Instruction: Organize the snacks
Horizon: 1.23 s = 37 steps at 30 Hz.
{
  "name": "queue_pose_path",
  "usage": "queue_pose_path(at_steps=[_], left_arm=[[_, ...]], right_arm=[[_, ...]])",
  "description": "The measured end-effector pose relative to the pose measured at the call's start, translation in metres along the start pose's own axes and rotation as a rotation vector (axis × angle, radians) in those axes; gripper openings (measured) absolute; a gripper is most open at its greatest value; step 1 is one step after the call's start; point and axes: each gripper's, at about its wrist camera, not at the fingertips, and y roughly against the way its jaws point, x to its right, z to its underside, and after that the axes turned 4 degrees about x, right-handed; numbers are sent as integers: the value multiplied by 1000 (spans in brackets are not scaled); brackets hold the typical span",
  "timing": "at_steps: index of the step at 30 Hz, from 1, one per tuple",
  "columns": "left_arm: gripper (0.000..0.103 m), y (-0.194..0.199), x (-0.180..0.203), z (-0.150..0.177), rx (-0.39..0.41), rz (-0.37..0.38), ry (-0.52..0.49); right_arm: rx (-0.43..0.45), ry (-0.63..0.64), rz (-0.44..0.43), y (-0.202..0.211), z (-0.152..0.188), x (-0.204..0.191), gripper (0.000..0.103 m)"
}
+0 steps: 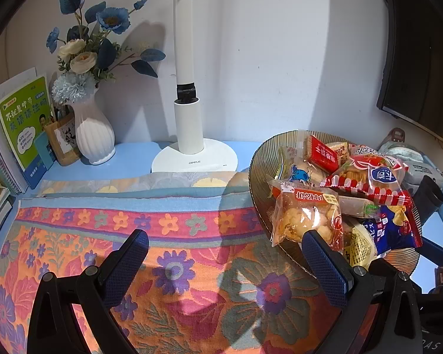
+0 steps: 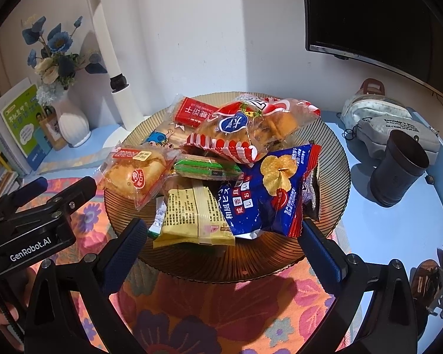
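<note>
A ribbed amber glass plate (image 2: 221,261) holds a pile of snack packets: a blue chips bag (image 2: 268,188), a yellow packet (image 2: 192,218), a clear bun packet (image 2: 136,174), a red-and-white striped bag (image 2: 251,129) and a red bar (image 2: 192,112). The plate also shows at the right of the left wrist view (image 1: 258,165). My right gripper (image 2: 223,236) is open and empty, just in front of the plate's near rim. My left gripper (image 1: 226,253) is open and empty above the floral cloth (image 1: 174,265), its right finger close to the bun packet (image 1: 304,215).
A white lamp base (image 1: 195,156), a white vase of blue flowers (image 1: 93,132) and upright books (image 1: 23,129) stand at the back left. A dark cup (image 2: 398,171) and grey pouches (image 2: 395,126) lie to the right of the plate. A black monitor (image 2: 378,14) hangs above.
</note>
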Motion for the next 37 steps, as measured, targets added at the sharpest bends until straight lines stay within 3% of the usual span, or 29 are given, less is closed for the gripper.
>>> queue_pose_path(at_steps=[37], left_arm=[[103,3,-3,2,7,12,-1]], right_arm=[[-19,-10,14,-1,4,-4,102]])
